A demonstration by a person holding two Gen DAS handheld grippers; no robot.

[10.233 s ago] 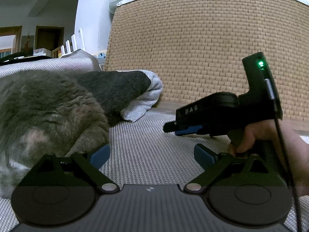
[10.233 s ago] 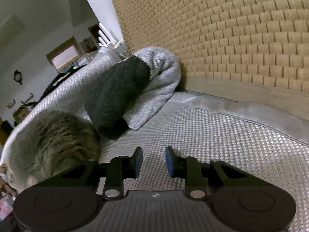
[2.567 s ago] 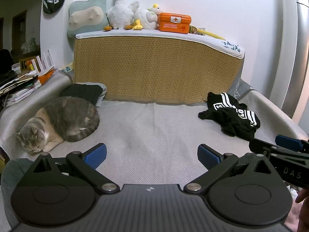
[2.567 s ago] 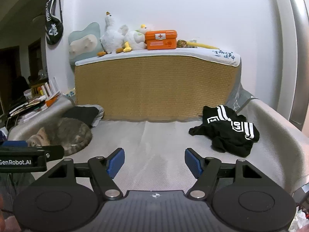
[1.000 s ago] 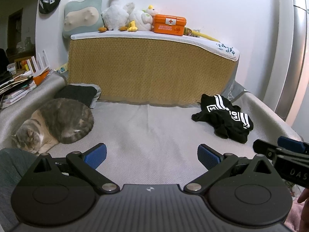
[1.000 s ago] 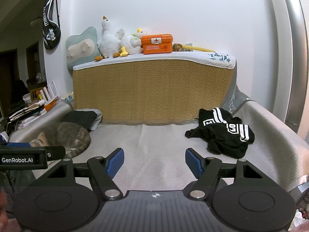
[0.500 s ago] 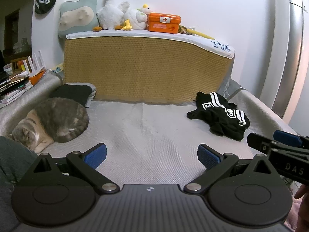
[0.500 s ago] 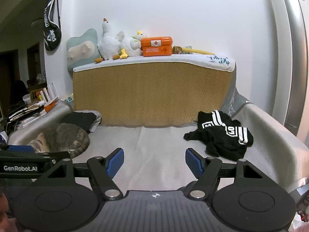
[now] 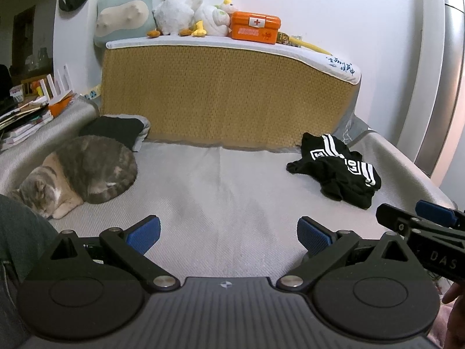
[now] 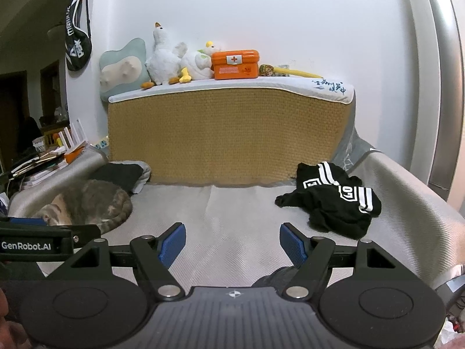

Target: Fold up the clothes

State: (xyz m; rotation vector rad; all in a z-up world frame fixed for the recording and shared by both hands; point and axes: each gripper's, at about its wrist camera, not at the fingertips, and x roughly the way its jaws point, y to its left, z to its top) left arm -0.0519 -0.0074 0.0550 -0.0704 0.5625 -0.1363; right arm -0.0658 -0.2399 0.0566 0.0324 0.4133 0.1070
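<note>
I hold my left gripper (image 9: pixel 228 234) and right gripper (image 10: pixel 232 244) with blue pads spread wide, nothing between them. The crumpled black garment with white stripes (image 10: pixel 334 203) lies on the grey woven bed cover (image 10: pixel 232 212), far right (well apart from the curled grey cat (image 9: pixel 87 171)).

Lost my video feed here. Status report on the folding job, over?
Left gripper and right gripper both open, empty. Black striped garment crumpled on the mat's right side, untouched. Cat asleep at left, clear of the garment.
</note>
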